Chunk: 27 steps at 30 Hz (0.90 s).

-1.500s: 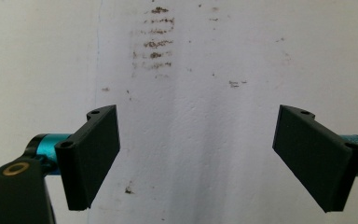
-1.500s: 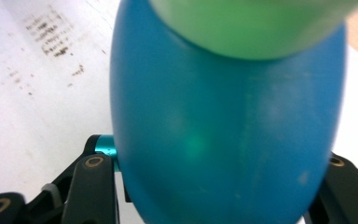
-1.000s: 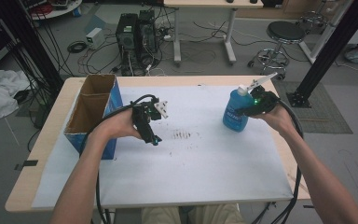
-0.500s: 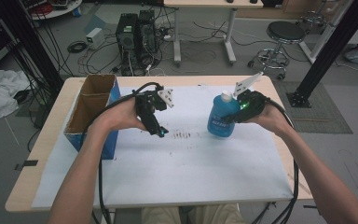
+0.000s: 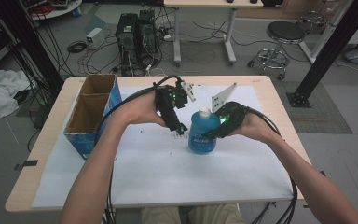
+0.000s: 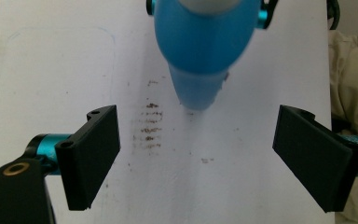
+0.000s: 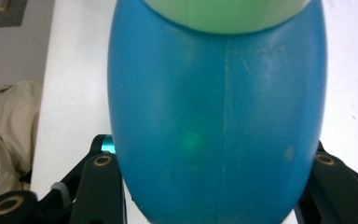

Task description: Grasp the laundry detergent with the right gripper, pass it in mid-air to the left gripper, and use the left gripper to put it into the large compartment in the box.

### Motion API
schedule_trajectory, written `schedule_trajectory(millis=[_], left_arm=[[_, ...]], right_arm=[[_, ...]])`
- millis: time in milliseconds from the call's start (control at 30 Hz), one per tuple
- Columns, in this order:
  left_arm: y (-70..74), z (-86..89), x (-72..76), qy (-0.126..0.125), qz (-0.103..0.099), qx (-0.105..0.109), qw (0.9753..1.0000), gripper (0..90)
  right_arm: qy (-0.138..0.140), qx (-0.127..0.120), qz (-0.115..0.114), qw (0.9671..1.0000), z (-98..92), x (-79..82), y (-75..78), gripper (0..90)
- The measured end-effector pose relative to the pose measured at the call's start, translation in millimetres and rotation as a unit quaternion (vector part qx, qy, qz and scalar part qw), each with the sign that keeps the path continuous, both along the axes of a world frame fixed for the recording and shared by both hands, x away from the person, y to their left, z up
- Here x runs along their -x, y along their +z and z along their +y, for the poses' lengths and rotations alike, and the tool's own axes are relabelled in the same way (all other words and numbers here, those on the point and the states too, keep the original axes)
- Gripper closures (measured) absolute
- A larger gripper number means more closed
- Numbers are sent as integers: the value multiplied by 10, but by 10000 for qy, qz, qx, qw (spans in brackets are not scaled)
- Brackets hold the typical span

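We had carried the blue bottle (image 5: 203, 135) to mid-table in our clamped right gripper (image 5: 214, 131) — our left gripper (image 5: 179, 130), jaws wide, closed in.

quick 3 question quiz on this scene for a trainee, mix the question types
1. True or false: the right tongs are shut on the blue bottle.
2. The left tongs are: A) open B) shut on the bottle's cap C) shut on the cardboard box.
3. Fill in: the cardboard box stands on the table's ___ side in the high view.

Key: 1 true; 2 A; 3 left.
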<state>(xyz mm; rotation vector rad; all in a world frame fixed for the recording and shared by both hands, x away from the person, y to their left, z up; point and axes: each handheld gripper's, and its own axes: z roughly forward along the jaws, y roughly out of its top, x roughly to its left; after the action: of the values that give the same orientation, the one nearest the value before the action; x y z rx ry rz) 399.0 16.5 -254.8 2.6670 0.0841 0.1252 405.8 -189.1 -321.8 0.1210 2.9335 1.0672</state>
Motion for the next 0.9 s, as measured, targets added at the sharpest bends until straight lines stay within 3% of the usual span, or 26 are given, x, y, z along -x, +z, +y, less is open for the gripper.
schedule_trajectory(millis=[300, 900], left_arm=[[-69, -236, 18, -132, 52, -93, 9999, 149], [-148, -289, 21, -173, 90, -58, 9998, 183]], right_arm=[[181, -41, 19, 9998, 151, 52, 2, 472], [177, -46, 71, 9998, 193, 56, -24, 469]])
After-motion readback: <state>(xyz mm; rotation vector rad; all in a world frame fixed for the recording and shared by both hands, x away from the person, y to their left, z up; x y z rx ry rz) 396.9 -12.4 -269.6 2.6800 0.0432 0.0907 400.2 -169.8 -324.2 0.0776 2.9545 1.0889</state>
